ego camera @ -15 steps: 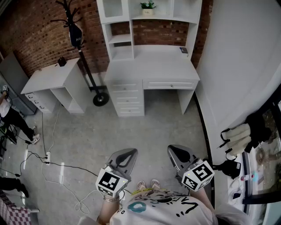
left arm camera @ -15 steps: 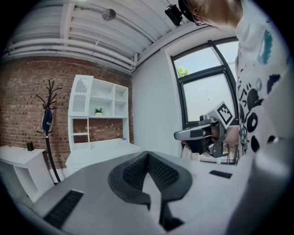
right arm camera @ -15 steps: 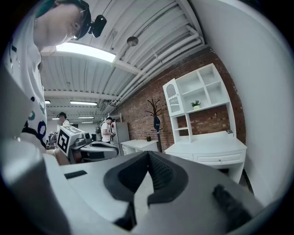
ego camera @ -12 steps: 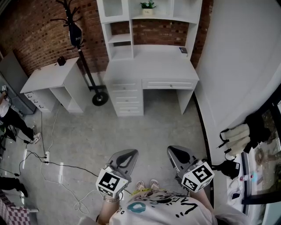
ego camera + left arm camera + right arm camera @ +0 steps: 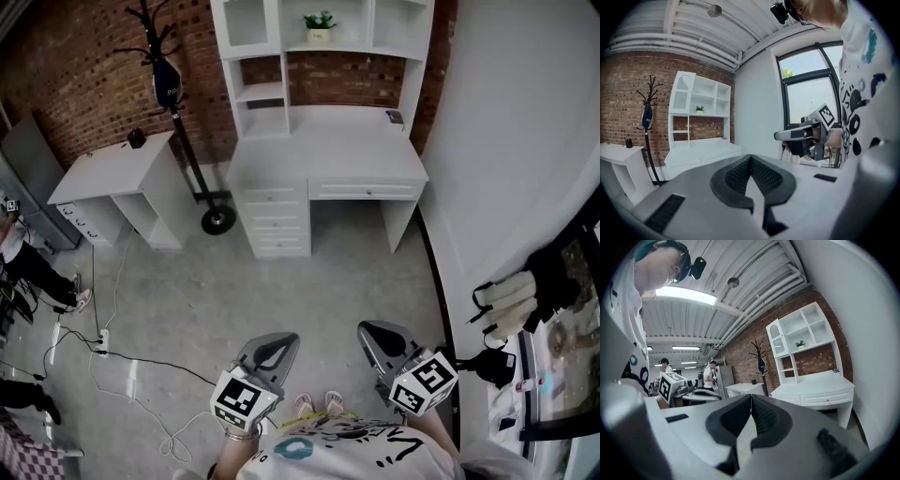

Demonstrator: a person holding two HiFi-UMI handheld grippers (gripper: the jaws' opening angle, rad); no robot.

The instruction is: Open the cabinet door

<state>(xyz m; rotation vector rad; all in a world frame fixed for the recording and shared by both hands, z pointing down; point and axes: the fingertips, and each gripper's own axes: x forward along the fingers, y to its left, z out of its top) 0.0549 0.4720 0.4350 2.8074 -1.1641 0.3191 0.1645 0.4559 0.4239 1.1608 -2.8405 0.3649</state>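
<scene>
Nearest us, both tools were shut and empty. The left tool (image 5: pixel 277 343) at 7 o'clock and the right tool (image 5: pixel 375 332) at 5 o'clock each had its 2 pads pressed tip to tip, with nothing between them and nothing touched. Against a moment earlier the head view had slid: the tools sat slightly lower and more of the hutch (image 5: pixel 287 37) showed at 12 o'clock. We judged this a settling of stance, not yet a reach. Beyond the floor (image 5: pixel 281 281) stood the white counter (image 5: pixel 328 150), well apart from us. The cabinet door (image 5: pixel 776 339), which we took to be the arched glazed panel at the hutch's upper left, looked closed.
</scene>
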